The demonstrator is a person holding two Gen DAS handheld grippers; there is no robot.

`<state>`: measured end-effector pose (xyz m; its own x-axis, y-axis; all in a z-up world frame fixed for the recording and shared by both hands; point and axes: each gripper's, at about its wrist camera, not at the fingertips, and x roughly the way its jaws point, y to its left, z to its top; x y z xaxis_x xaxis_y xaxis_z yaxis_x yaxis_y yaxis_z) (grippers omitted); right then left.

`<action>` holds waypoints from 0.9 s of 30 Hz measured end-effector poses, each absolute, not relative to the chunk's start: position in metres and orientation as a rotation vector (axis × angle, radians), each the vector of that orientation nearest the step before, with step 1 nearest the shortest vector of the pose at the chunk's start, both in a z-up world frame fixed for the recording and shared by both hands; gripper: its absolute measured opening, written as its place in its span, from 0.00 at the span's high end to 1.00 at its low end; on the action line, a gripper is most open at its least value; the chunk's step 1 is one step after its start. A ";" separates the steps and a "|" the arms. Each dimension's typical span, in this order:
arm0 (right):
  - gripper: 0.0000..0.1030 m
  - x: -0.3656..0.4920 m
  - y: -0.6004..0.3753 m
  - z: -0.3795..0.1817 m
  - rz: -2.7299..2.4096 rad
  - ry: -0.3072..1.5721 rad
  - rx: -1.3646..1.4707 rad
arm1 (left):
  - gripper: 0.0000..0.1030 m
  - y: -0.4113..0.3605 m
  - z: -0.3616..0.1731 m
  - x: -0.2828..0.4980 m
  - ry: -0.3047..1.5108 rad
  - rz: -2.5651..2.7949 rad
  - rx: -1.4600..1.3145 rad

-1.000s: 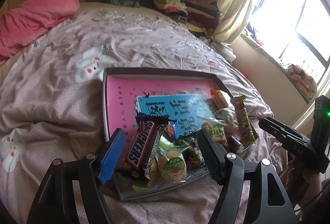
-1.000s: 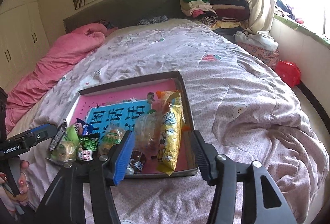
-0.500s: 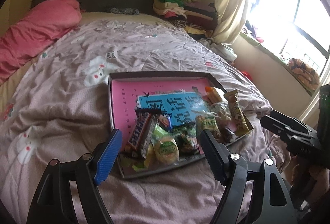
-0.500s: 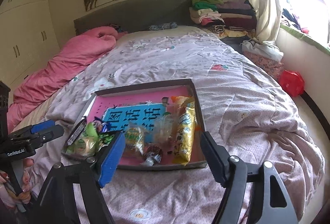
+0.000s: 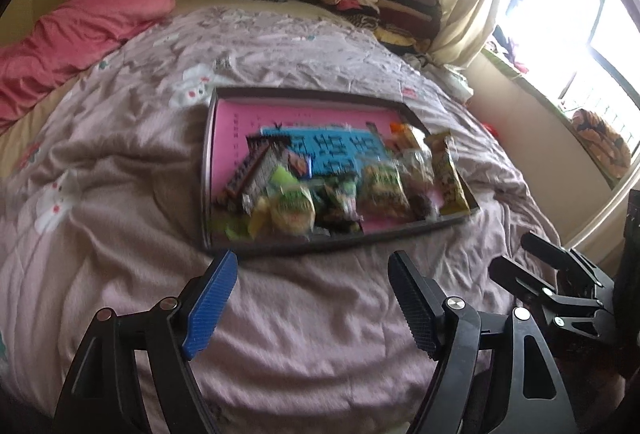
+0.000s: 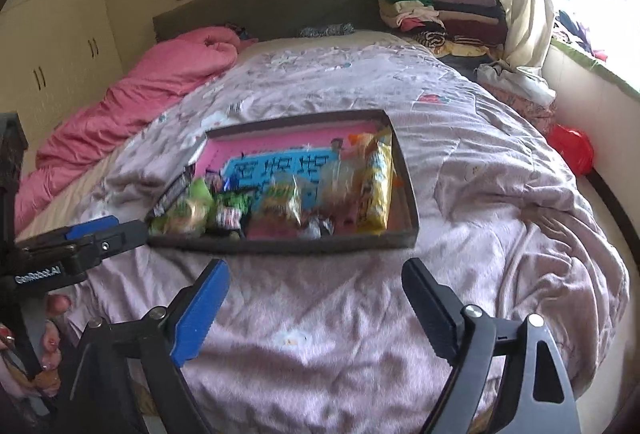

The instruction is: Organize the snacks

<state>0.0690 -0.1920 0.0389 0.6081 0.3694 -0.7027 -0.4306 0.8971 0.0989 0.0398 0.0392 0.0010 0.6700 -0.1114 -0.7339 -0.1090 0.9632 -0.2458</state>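
A shallow dark box [image 5: 328,246] [image 6: 280,244] with a pink and blue bottom lies on the bed. Several wrapped snacks are piled along its near side: a brown chocolate bar [image 5: 250,172], a round green-labelled cake [image 5: 292,208] [image 6: 184,212], a long yellow packet [image 5: 450,174] [image 6: 376,186]. My left gripper [image 5: 312,266] hangs open over the quilt just in front of the box, nothing between its fingers. My right gripper [image 6: 316,274] also hovers in front of the box, its jaws opening and empty. Each gripper shows at the edge of the other's view.
The bed is covered by a mauve quilt [image 6: 480,162]. A pink duvet [image 5: 80,30] lies at the far left. Folded clothes [image 6: 432,10] are stacked at the headboard corner. A curtain and window stand on the right, with a red bag [image 6: 570,148] on the floor.
Both grippers have drawn back from the box, which now lies farther away, beyond the fingertips. The right jaws have widened. The snacks stay in the box.
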 end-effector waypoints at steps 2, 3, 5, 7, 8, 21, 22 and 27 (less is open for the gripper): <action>0.14 0.064 -0.192 0.037 0.468 0.793 -0.091 | 0.23 0.033 -0.002 0.033 0.855 -0.001 -0.276; 0.14 0.062 -0.192 0.037 0.472 0.794 -0.094 | 0.23 0.031 -0.003 0.031 0.862 -0.002 -0.272; 0.13 0.058 -0.190 0.036 0.474 0.792 -0.100 | 0.23 0.024 -0.004 0.026 0.871 0.000 -0.259; 0.13 0.055 -0.190 0.036 0.472 0.792 -0.099 | 0.23 0.020 -0.004 0.024 0.870 0.000 -0.247; 0.12 0.054 -0.189 0.035 0.470 0.794 -0.098 | 0.23 0.020 -0.004 0.023 0.870 0.001 -0.243; 0.09 0.054 -0.200 0.030 0.457 0.822 -0.044 | 0.23 0.019 -0.003 0.021 0.866 0.014 -0.237; 0.08 0.054 -0.201 0.029 0.457 0.826 -0.040 | 0.23 0.019 -0.003 0.021 0.865 0.011 -0.239; 0.08 0.055 -0.201 0.028 0.455 0.832 -0.042 | 0.23 0.018 -0.004 0.022 0.866 0.011 -0.239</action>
